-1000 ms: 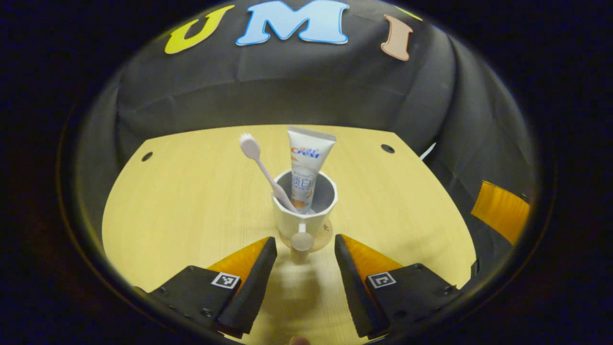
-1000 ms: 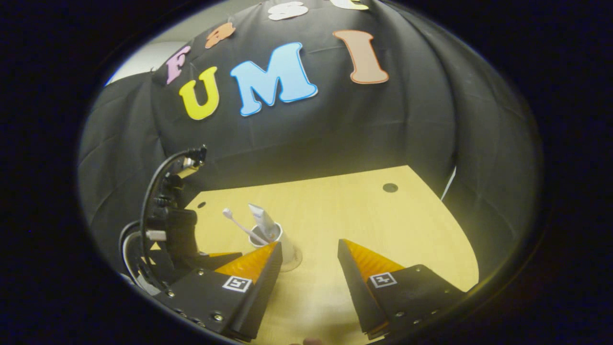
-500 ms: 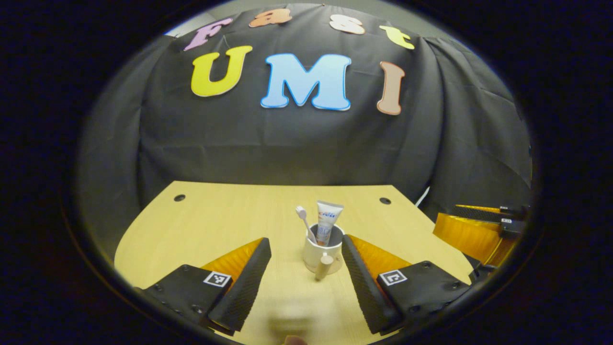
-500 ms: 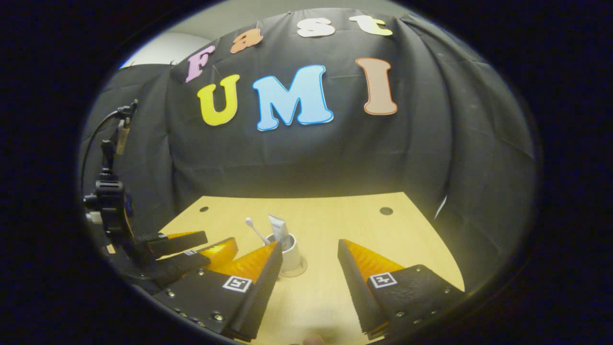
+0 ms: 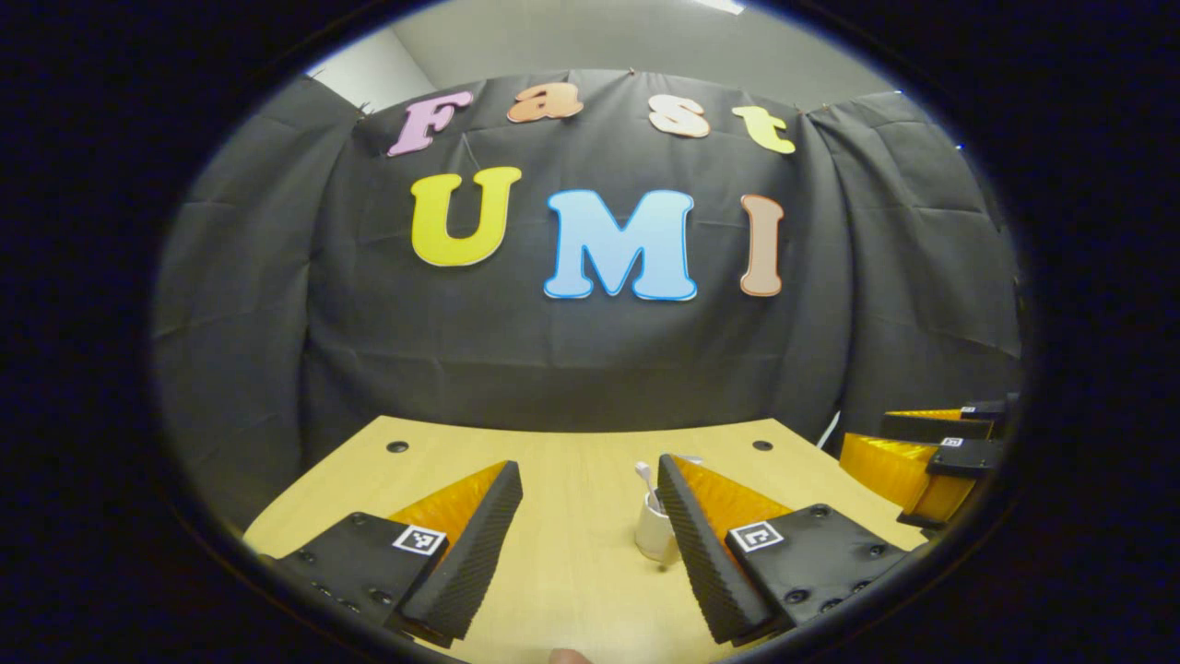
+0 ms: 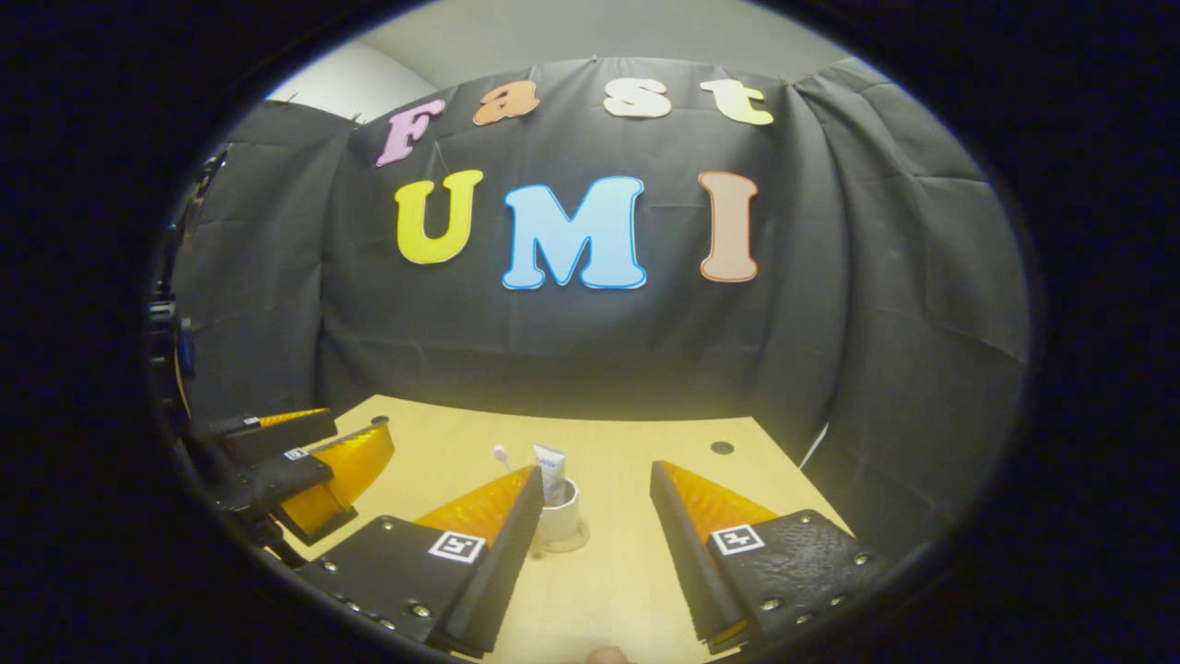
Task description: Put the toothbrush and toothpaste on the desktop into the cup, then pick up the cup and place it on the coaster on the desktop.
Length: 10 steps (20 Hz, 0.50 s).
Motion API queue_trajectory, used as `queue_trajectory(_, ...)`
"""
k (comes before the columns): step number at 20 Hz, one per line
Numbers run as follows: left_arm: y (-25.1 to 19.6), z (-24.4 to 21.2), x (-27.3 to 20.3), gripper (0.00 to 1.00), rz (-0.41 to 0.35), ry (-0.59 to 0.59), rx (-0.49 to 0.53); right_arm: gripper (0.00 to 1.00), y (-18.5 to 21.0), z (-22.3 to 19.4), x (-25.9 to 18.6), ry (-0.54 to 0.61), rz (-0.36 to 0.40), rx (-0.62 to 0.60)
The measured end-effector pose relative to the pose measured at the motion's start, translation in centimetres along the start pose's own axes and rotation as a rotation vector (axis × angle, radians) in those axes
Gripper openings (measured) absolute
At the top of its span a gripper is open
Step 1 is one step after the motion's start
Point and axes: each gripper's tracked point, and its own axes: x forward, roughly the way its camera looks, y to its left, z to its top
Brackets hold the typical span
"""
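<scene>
Both claws hang with fingers spread and nothing between them, the right gripper [image 6: 590,544] nearer, the left gripper [image 5: 590,544] farther back. Ahead of both, the cup [image 6: 560,521] stands upright on the coaster [image 6: 570,541], holding toothbrush [image 6: 503,456] and toothpaste [image 6: 550,470]. Nothing stands in the way on the desk [image 6: 627,461].

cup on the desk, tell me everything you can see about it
The cup is small, white and looks ceramic. It stands upright on a round coaster on the pale wooden desk. A toothbrush leans out of it, head up, beside a toothpaste tube standing in it. In the left gripper view a stubby light peg-like handle juts from its base. Neither gripper touches it; both are open and well back from it.
</scene>
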Motion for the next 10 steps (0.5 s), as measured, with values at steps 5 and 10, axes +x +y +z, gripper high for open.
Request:
queue_trajectory(5,0.3,3.1,-0.6,0.96,-0.032,-0.092,0.033,0.74,0.9,1.5,-0.5,-0.023,-0.016,-0.024)
queue_trajectory(10,0.1,4.0,-0.8,0.93,-0.041,-0.122,0.054,0.74,0.5,3.2,-1.2,-0.081,-0.026,0.021)
